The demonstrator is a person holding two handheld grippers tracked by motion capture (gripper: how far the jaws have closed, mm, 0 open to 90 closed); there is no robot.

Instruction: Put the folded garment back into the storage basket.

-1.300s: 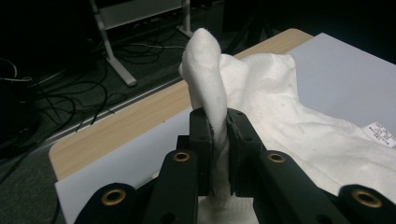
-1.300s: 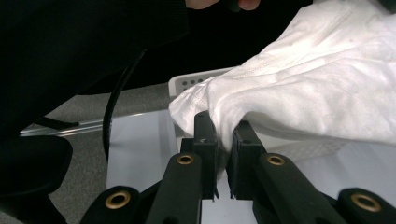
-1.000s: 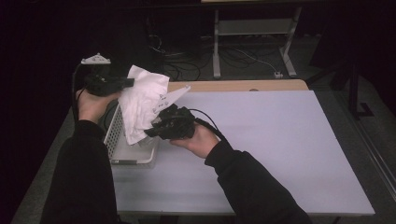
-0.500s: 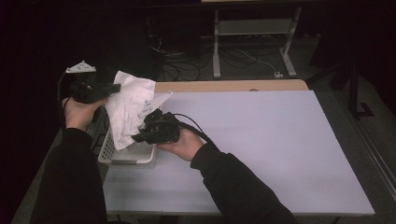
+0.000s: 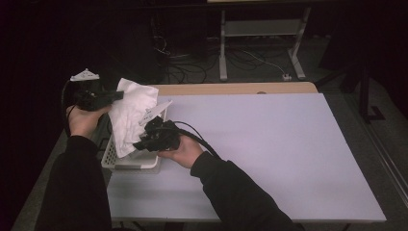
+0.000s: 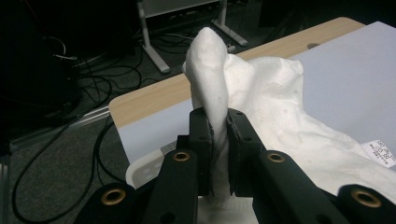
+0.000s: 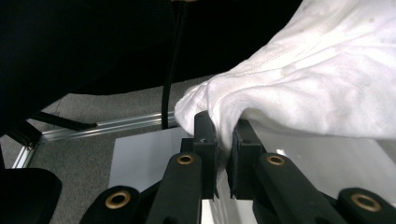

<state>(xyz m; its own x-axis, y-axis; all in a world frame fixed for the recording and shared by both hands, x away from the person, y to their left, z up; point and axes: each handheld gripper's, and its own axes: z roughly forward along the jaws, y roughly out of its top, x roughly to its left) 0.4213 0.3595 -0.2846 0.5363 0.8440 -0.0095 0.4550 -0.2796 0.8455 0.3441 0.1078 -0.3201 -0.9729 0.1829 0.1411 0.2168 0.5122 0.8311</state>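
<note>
A white cloth (image 5: 131, 115) hangs stretched between both grippers above a white basket (image 5: 129, 162) at the table's left edge. My left gripper (image 5: 118, 94) is shut on the cloth's upper corner; the fabric (image 6: 243, 93) stands pinched up between its black jaws (image 6: 218, 135). My right gripper (image 5: 142, 142) is shut on a lower edge of the cloth (image 7: 299, 70), fabric bunched between its jaws (image 7: 225, 140). A small label (image 6: 384, 152) is sewn on the cloth.
The pale table top (image 5: 269, 144) stretches wide to the right of the basket, with a wooden strip (image 5: 231, 88) at its far edge. Beyond it, cables (image 5: 192, 62) and a metal stand's legs (image 5: 260, 48) lie on the dark floor.
Both hands have carried the cloth leftward and lower, from over the basket's right side to above its left part. Both grips have stayed the same.
</note>
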